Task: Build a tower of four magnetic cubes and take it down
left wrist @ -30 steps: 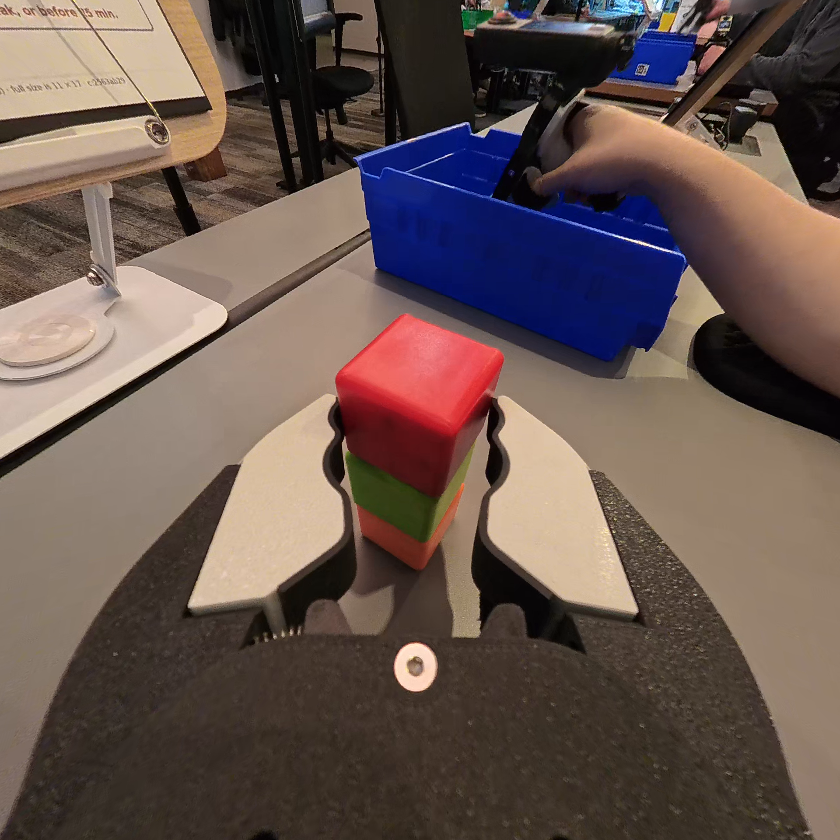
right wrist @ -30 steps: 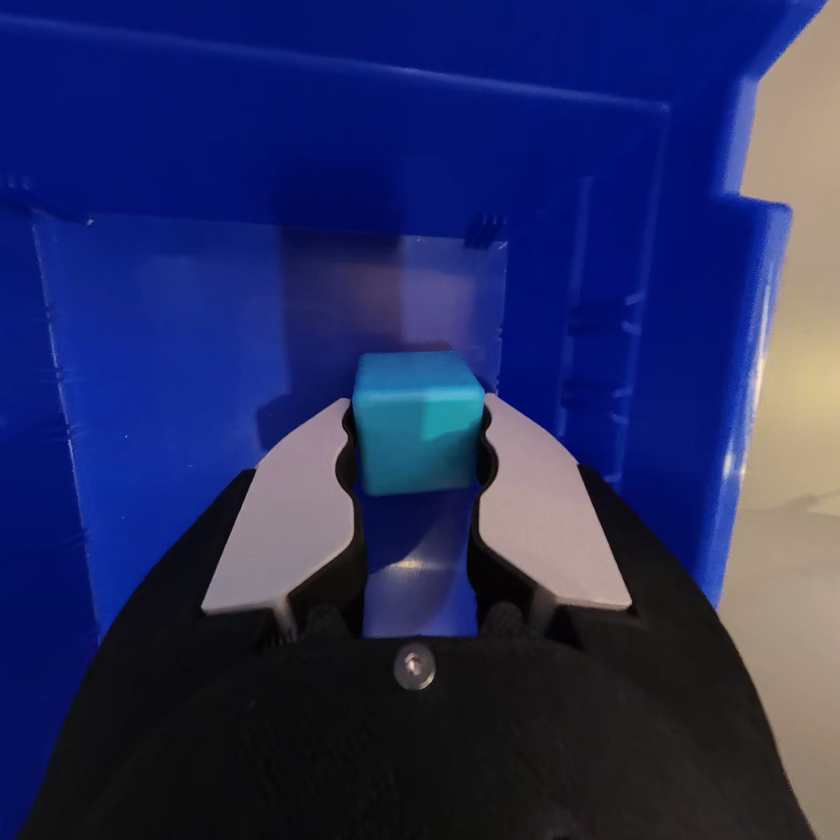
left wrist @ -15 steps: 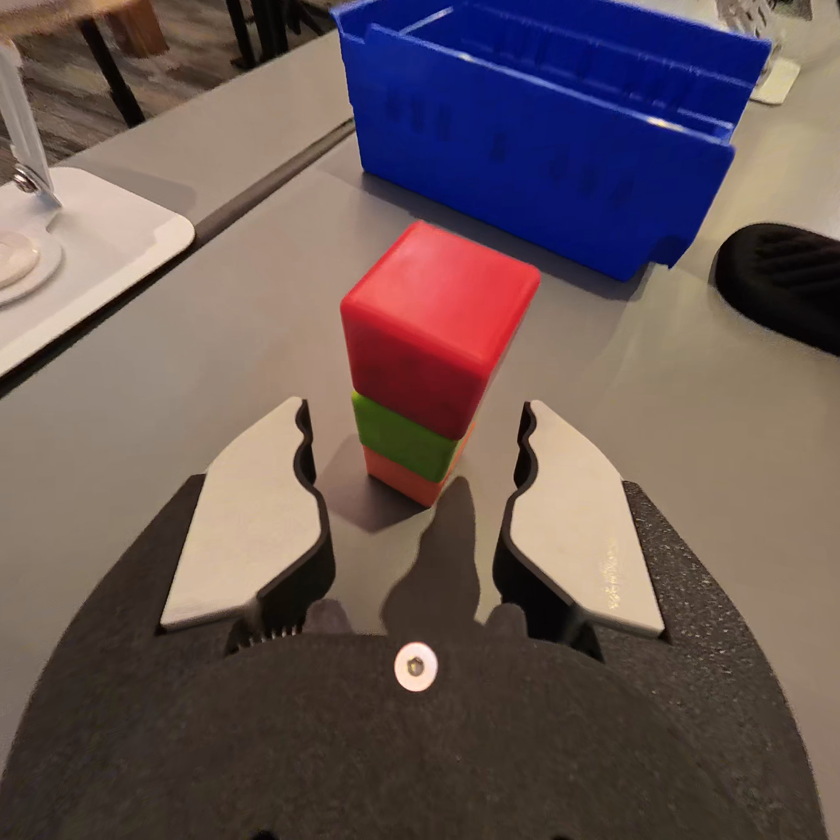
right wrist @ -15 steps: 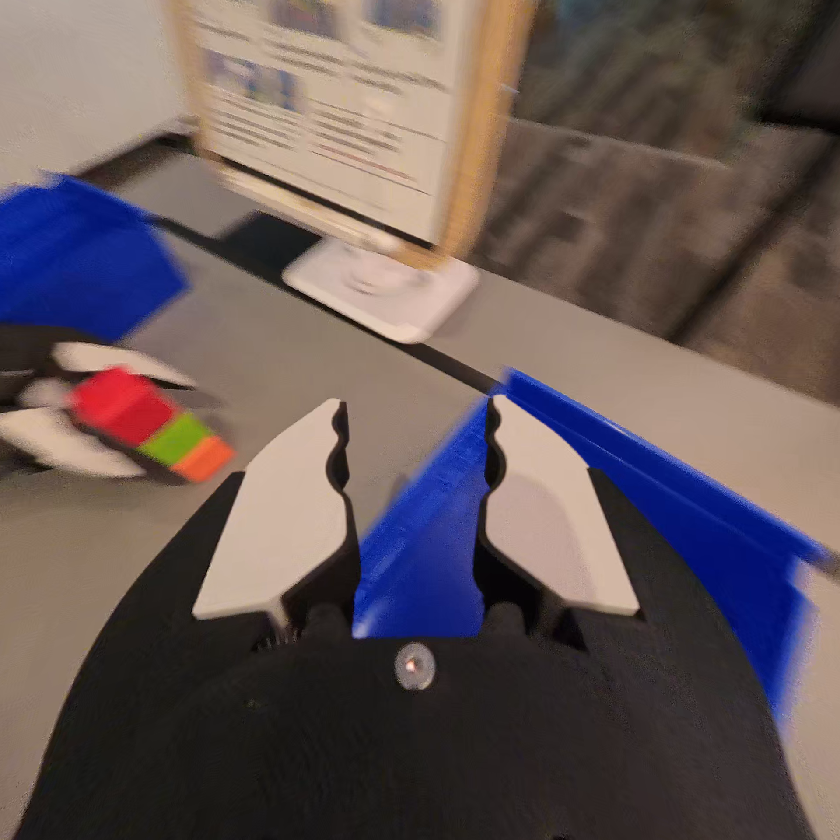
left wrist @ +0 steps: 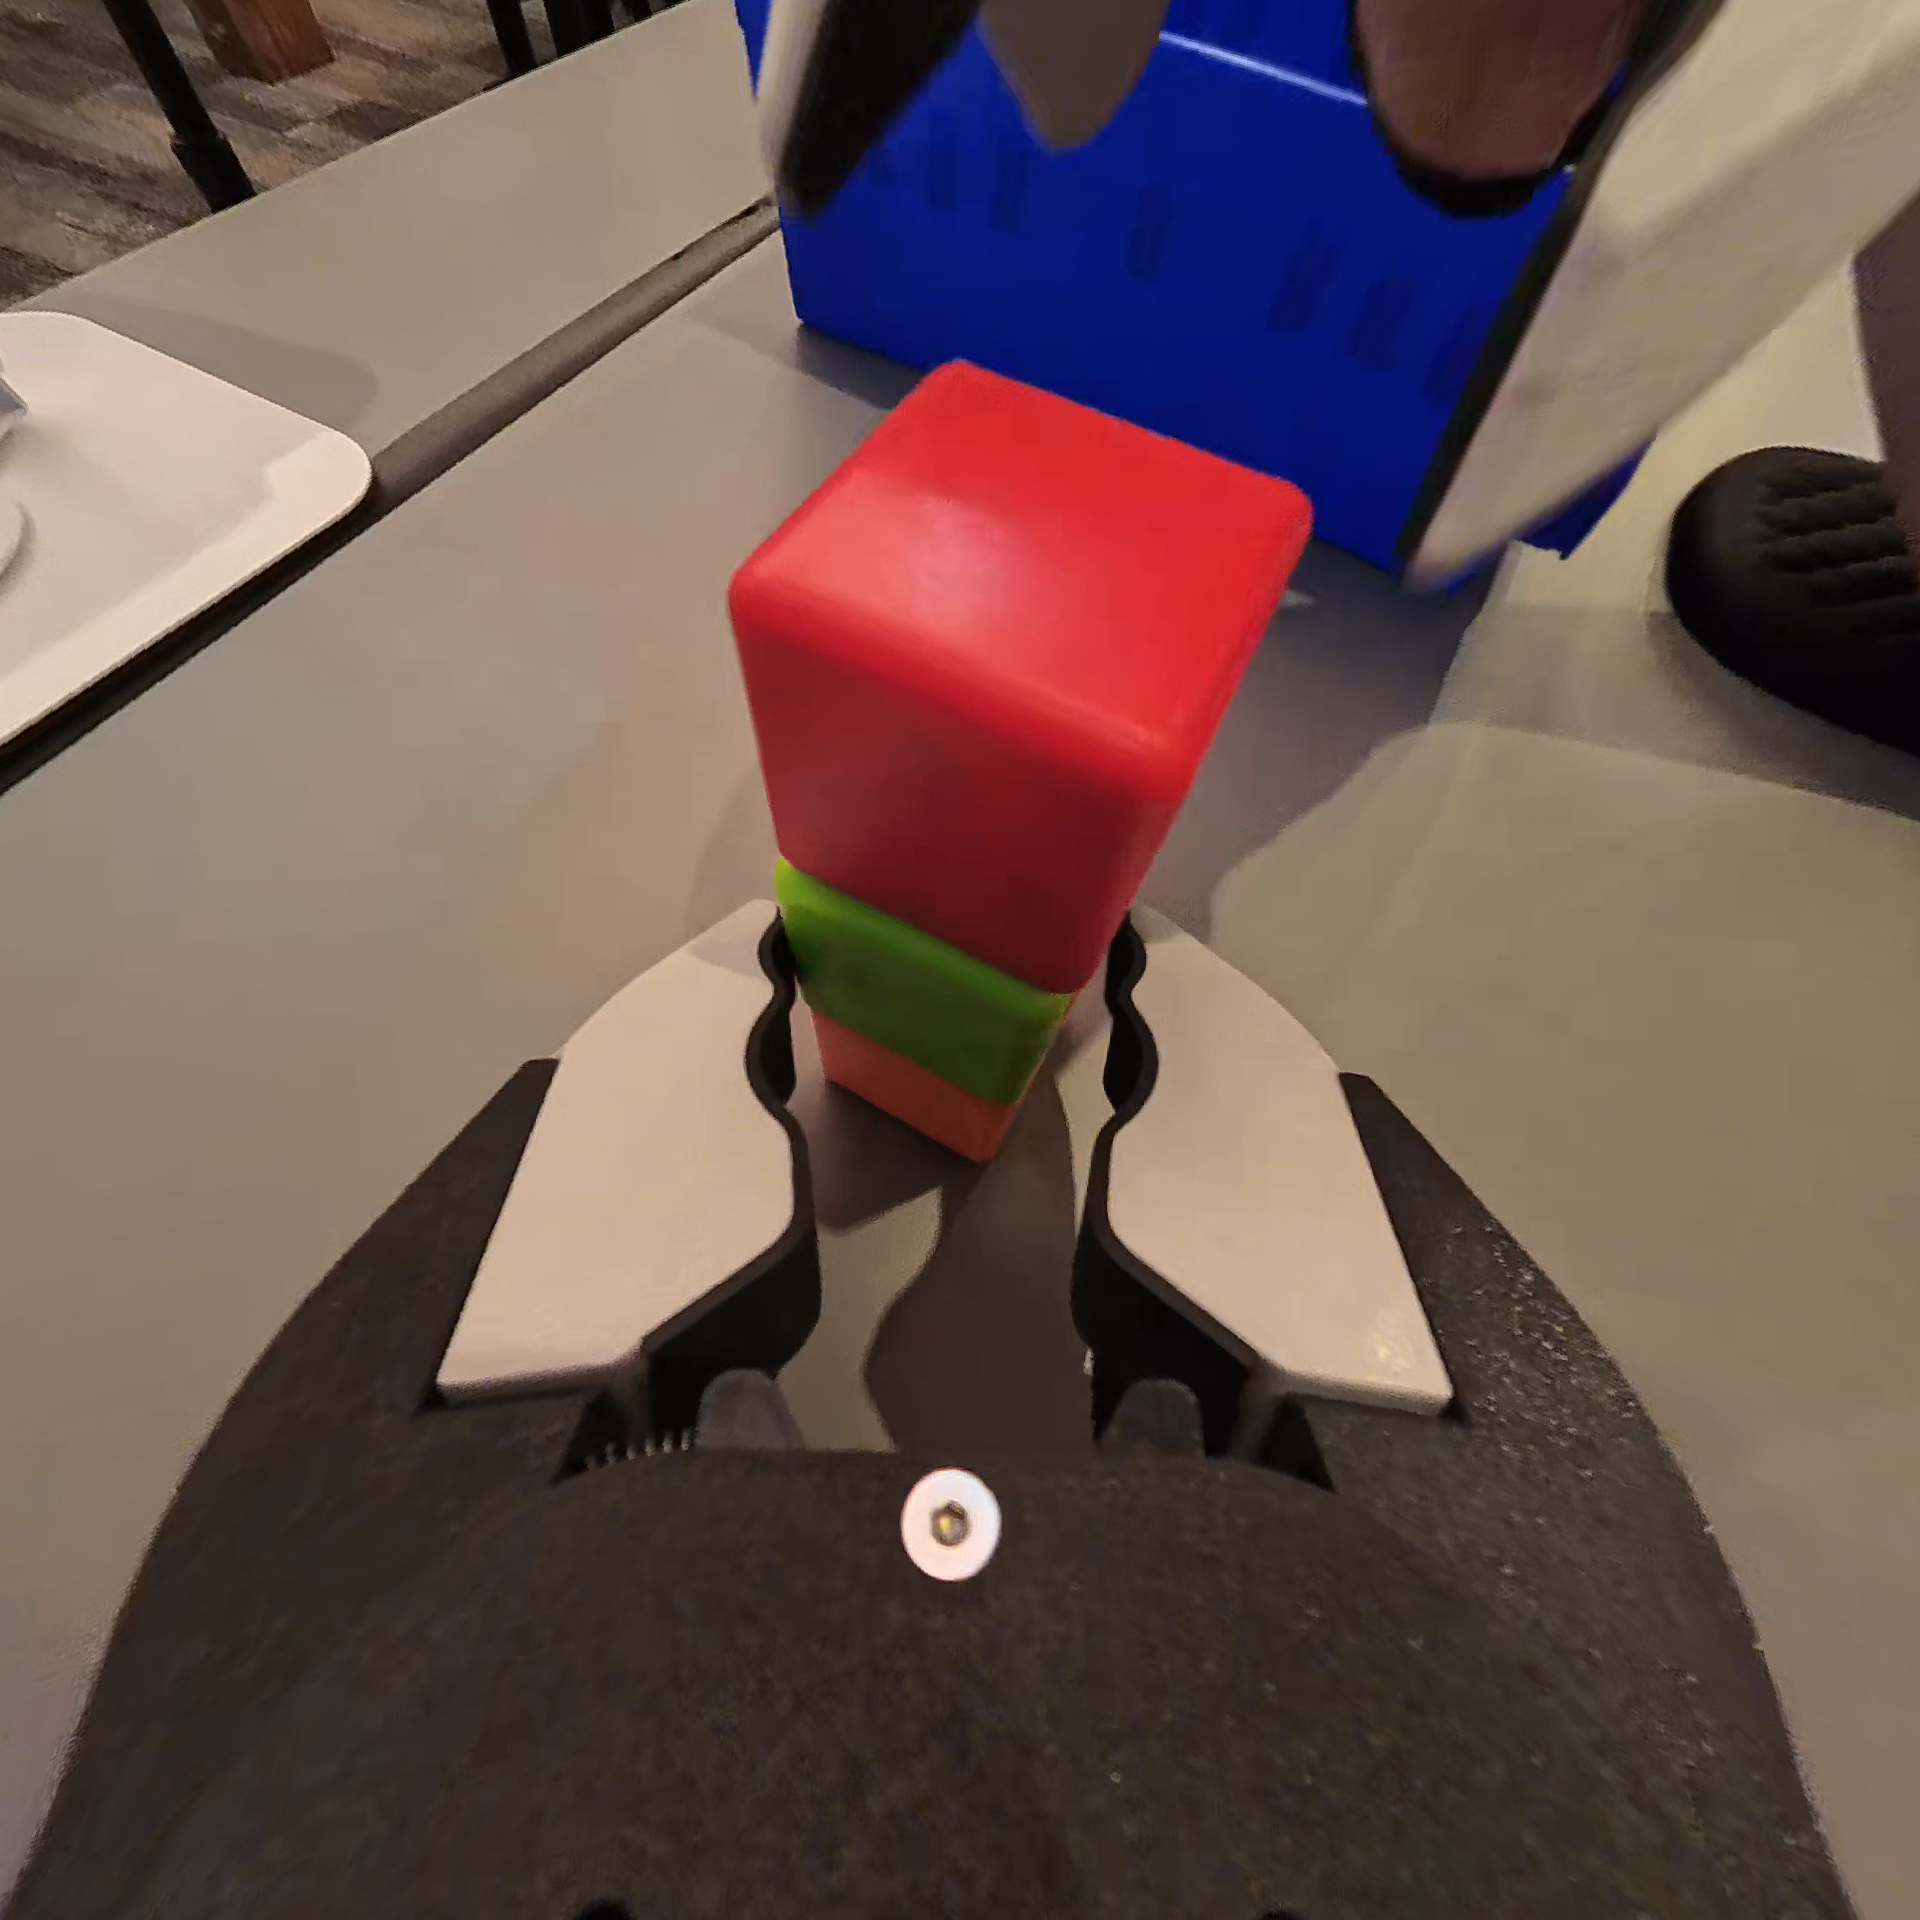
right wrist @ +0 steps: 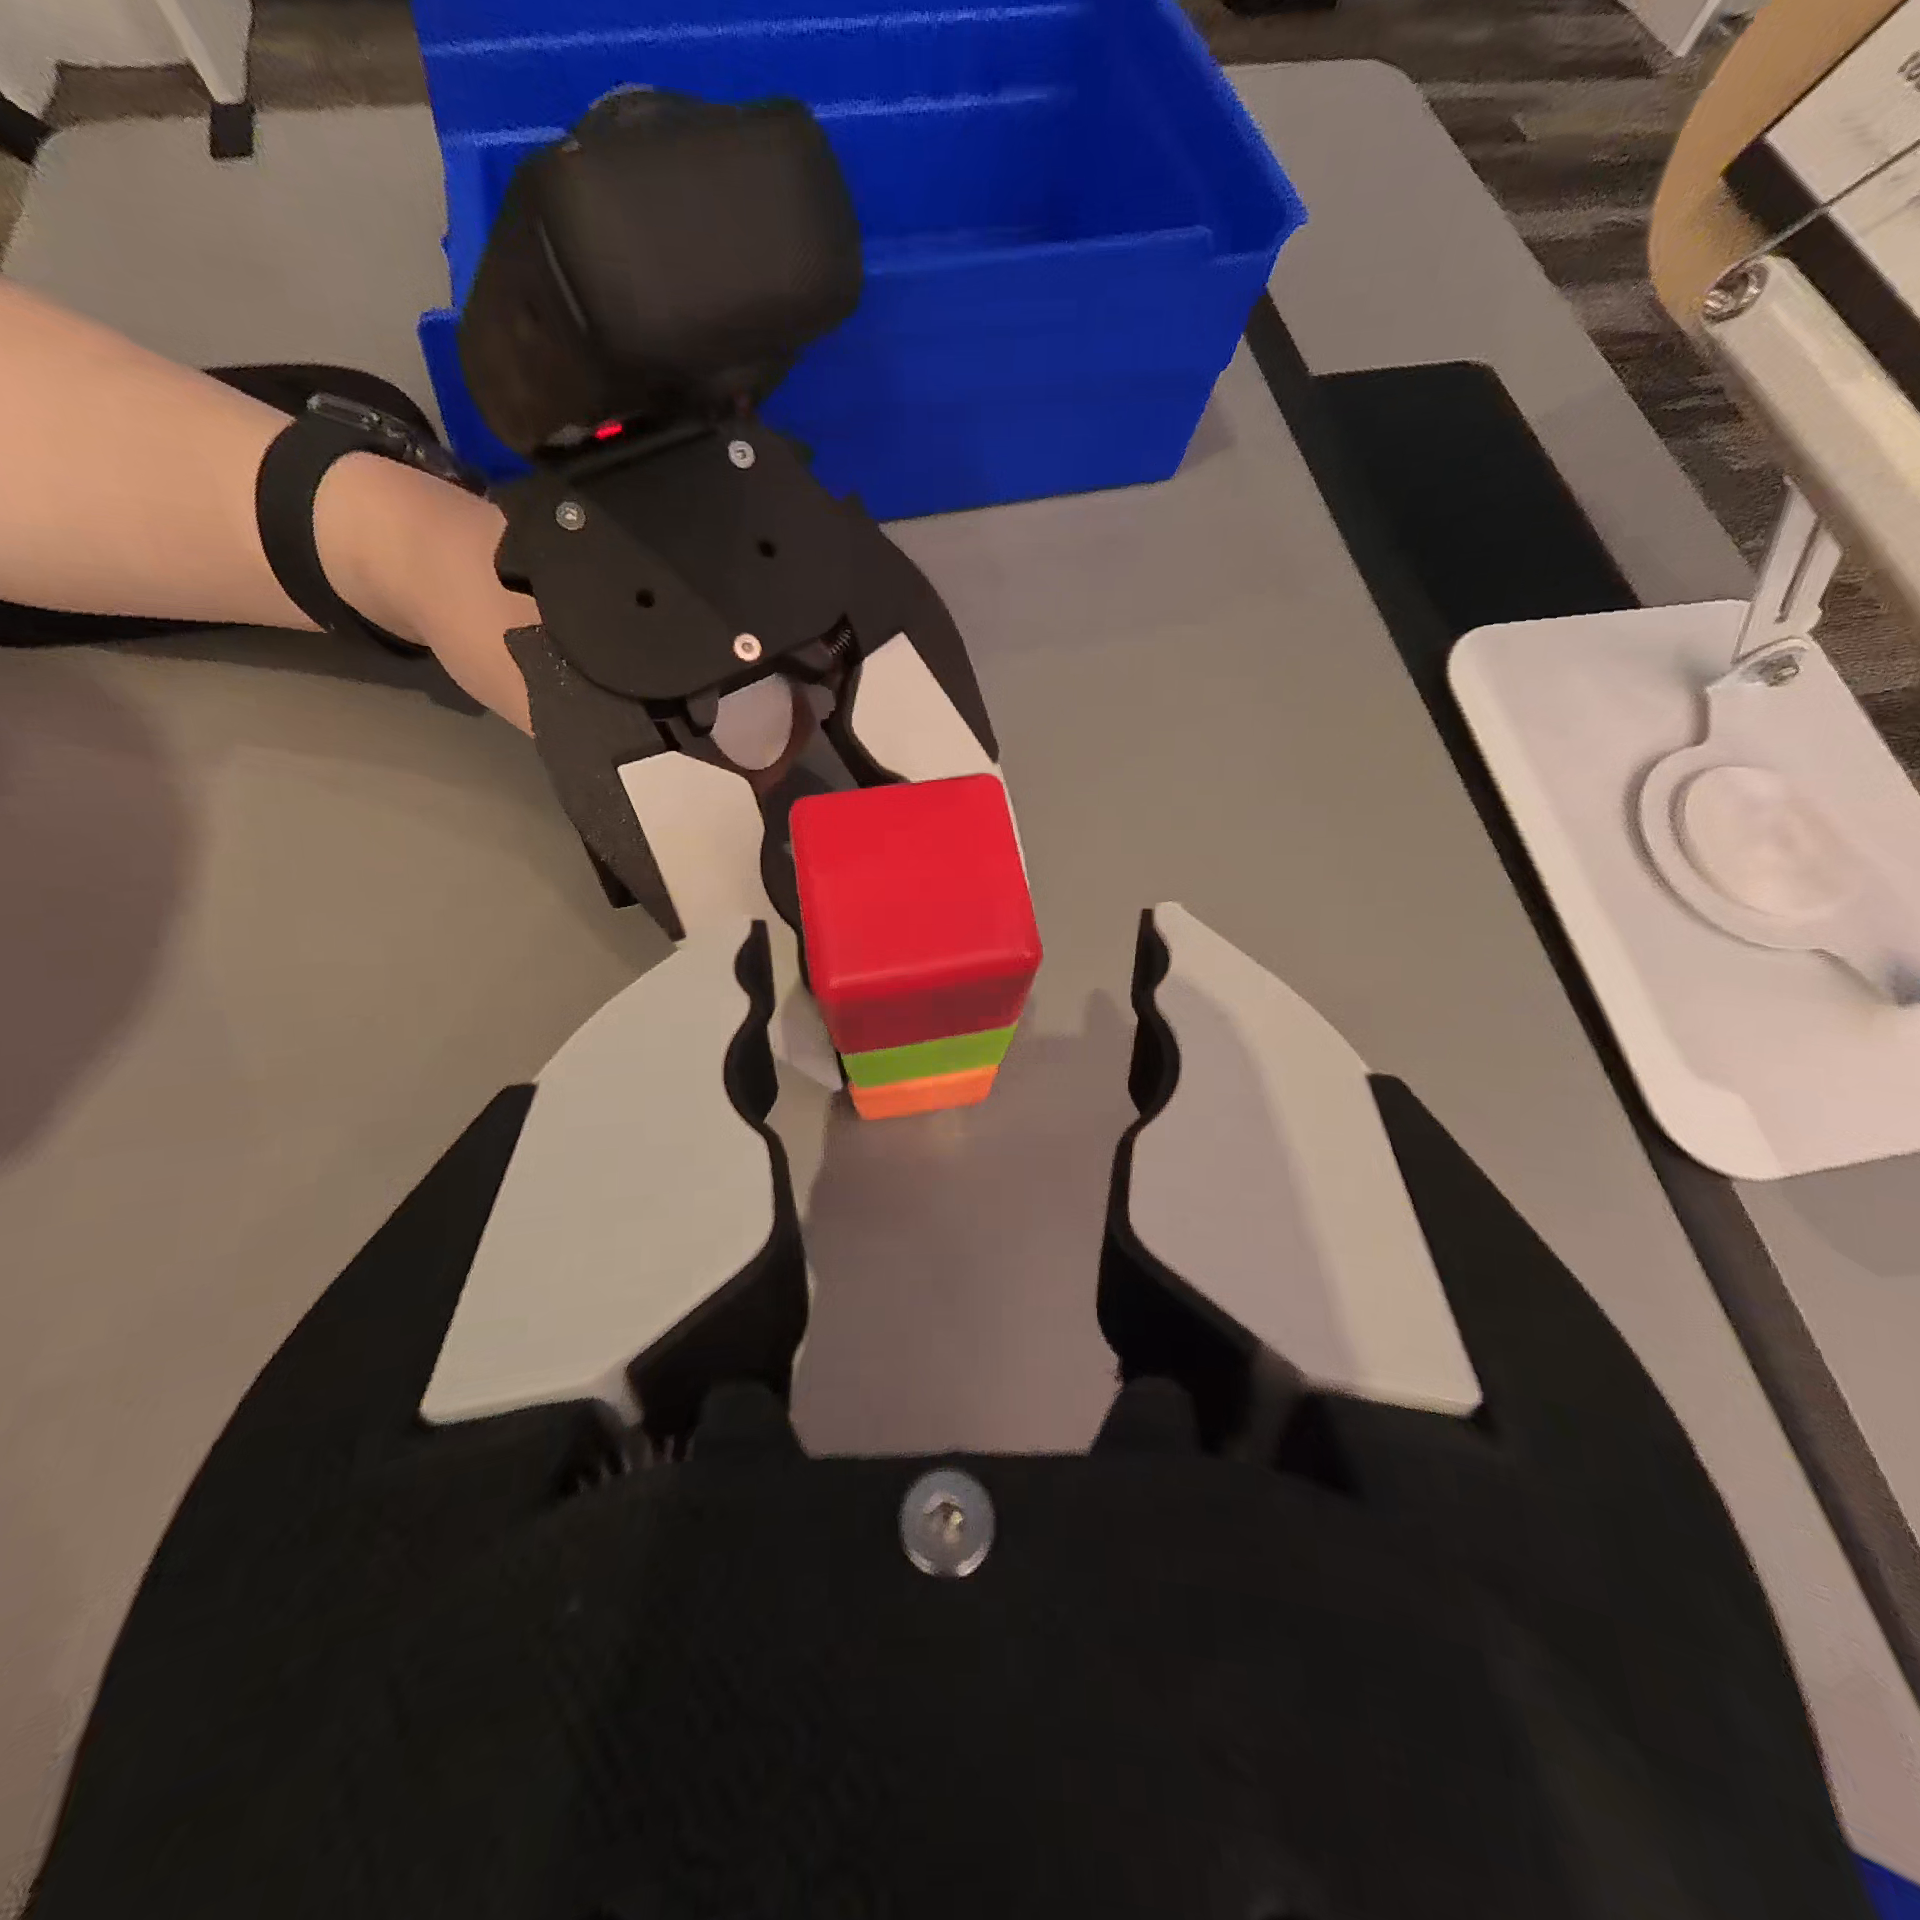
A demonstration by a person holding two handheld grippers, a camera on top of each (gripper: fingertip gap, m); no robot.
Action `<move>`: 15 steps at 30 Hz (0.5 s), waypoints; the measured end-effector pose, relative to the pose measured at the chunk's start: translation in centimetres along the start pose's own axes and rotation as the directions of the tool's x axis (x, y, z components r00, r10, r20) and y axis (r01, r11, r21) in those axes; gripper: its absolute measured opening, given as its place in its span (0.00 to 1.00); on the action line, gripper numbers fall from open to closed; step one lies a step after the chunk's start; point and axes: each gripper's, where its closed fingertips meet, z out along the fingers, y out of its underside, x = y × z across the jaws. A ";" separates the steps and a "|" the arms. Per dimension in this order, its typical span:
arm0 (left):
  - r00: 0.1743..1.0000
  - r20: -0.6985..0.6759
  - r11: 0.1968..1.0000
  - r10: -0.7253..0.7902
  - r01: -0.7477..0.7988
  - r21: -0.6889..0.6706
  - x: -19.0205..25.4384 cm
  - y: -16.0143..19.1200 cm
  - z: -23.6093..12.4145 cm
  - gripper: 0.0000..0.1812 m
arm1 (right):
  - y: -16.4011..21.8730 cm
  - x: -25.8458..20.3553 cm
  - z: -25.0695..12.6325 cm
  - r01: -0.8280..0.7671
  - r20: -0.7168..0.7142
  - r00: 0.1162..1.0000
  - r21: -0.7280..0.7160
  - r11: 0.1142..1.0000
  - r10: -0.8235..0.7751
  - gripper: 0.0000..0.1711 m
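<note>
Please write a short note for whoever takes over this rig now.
Left claw: low, flanking the green cube; grip unclear.
Right claw: open, empty, facing the red cube.
Done: three cubes stacked on the table, red on green on orange, before the bin. Fourth cube not in view.
Left: probably lift red off with the right claw, then the others.

We see the tower (right wrist: 914, 961) upright on the grey table (right wrist: 1195, 727), with bare table on its right flank and in front of it. Our left gripper (left wrist: 951, 997) closes off the tower's other flank, its fingers set around the lower cubes. The blue bin (right wrist: 1039, 260) blocks the far side, near the tower. Our right gripper (right wrist: 951, 977) hangs above with jaws apart, the top red cube (right wrist: 904, 883) uncovered beneath it. A white stand base (right wrist: 1662, 883) sits well apart to the right.
</note>
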 end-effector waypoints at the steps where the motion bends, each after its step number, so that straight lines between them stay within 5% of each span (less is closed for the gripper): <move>1: 1.000 -0.012 1.000 -0.006 0.006 -0.002 0.1 0.0 0.0 0.31 | 0.0 -0.1 0.6 0.010 -0.005 1.000 -0.001 1.000 -0.010 0.40; 5: 1.000 -0.017 1.000 -0.003 0.003 -0.002 0.1 0.0 0.0 0.31 | 0.4 -0.8 2.0 -0.001 0.033 0.999 -0.016 1.000 0.001 0.39; 7: 1.000 -0.018 1.000 -0.002 0.002 -0.002 0.1 0.0 0.0 0.31 | 0.9 -0.6 2.3 0.004 0.022 1.000 -0.032 0.999 -0.003 0.30; 15: 1.000 -0.010 1.000 0.007 -0.007 -0.012 0.1 0.0 0.1 0.31 | 0.9 -0.4 2.2 -0.084 0.052 0.995 -0.036 0.996 0.086 0.30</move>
